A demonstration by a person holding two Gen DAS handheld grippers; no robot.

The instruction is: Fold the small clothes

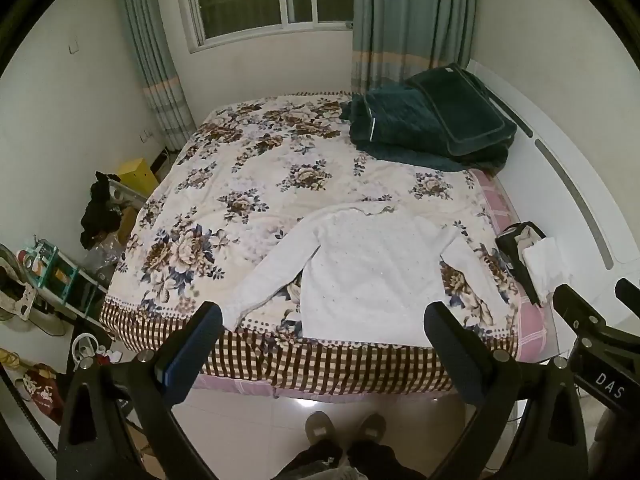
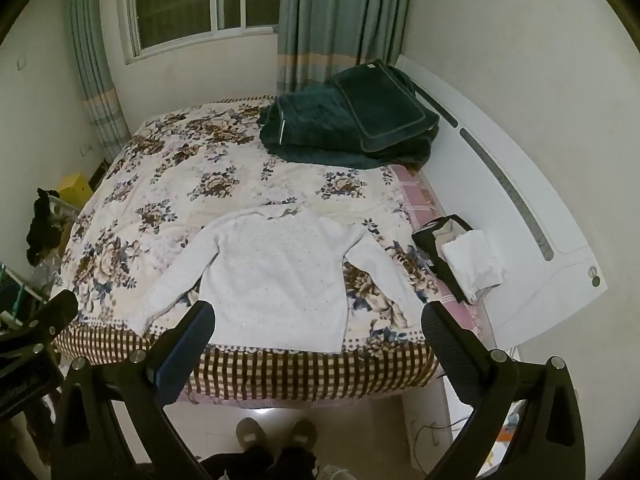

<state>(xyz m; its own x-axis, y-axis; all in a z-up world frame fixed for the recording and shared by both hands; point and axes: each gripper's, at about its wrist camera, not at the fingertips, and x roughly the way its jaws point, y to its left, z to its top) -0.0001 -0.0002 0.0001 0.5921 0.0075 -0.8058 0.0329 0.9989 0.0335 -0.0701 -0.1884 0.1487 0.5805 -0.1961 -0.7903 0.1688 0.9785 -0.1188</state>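
White sweater (image 1: 360,272): one, spread flat on floral quilt (image 1: 248,168).

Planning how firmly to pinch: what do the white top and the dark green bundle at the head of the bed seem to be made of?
White top: looks like a soft knit, matte, with rows of tiny dots, perhaps eyelets or beads; too small to tell. Dark green bundle: plush, velvety quilted fabric, going by its stitched diamond pattern, piped edges and slight sheen.

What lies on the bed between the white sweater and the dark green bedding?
Only bare floral bedspread separates the white sweater from the dark green bedding; both wrist views show it.
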